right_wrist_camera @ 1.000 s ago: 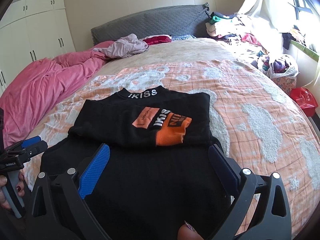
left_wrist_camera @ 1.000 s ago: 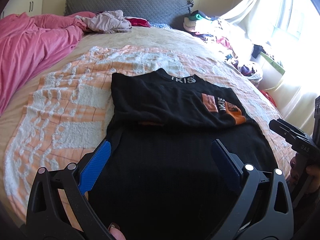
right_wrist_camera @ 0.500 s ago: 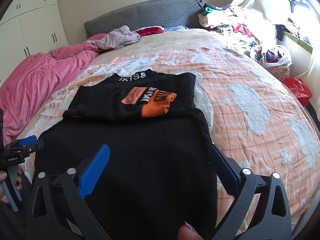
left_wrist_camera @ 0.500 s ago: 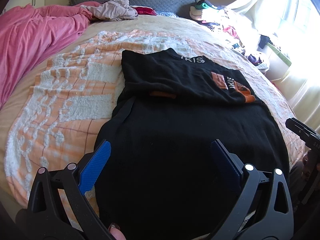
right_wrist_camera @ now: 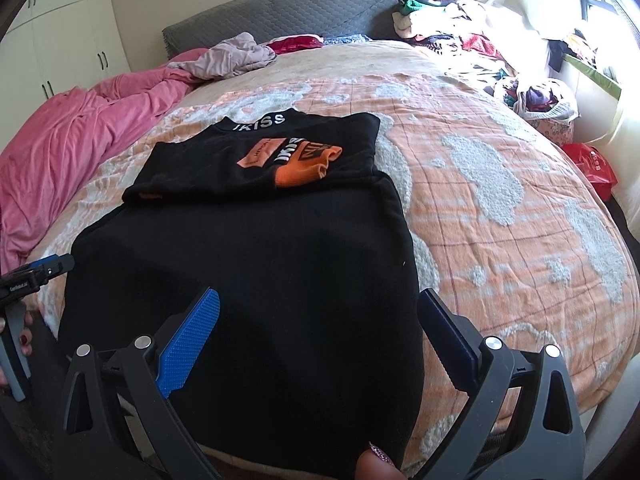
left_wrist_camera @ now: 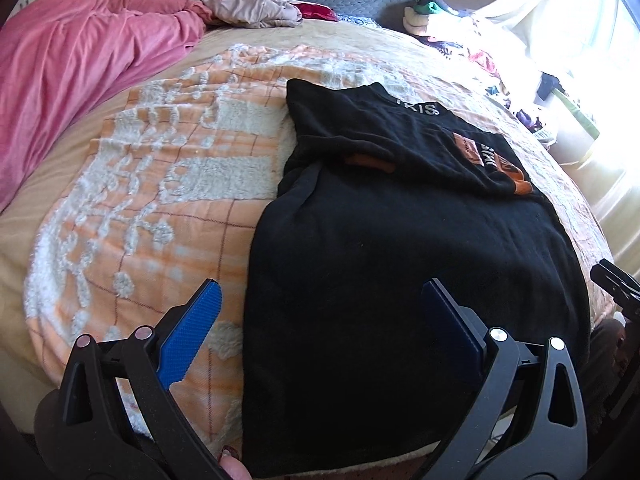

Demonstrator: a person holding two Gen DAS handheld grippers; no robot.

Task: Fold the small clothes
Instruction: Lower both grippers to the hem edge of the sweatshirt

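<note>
A black garment (left_wrist_camera: 400,264) (right_wrist_camera: 248,264) lies flat on the bed, its sleeves folded in over the chest, showing orange cuffs and white collar lettering (right_wrist_camera: 260,121). Its lower part hangs over the bed's near edge. My left gripper (left_wrist_camera: 320,320) is open above the hem's left side, nothing between its blue pads. My right gripper (right_wrist_camera: 318,320) is open above the hem's right side, also holding nothing. Each gripper shows at the edge of the other view, the right one (left_wrist_camera: 618,284) and the left one (right_wrist_camera: 36,272), held in a hand.
An orange and white patterned blanket (right_wrist_camera: 500,200) covers the bed. A pink duvet (left_wrist_camera: 72,64) is bunched on the left. Loose clothes (right_wrist_camera: 236,56) lie by the grey headboard, and a clothes pile (right_wrist_camera: 460,36) and a red bag (right_wrist_camera: 594,164) sit at the right.
Both grippers have drawn back toward the near edge of the bed and stayed open. More of the garment's lower part now shows; the garment has not moved.
</note>
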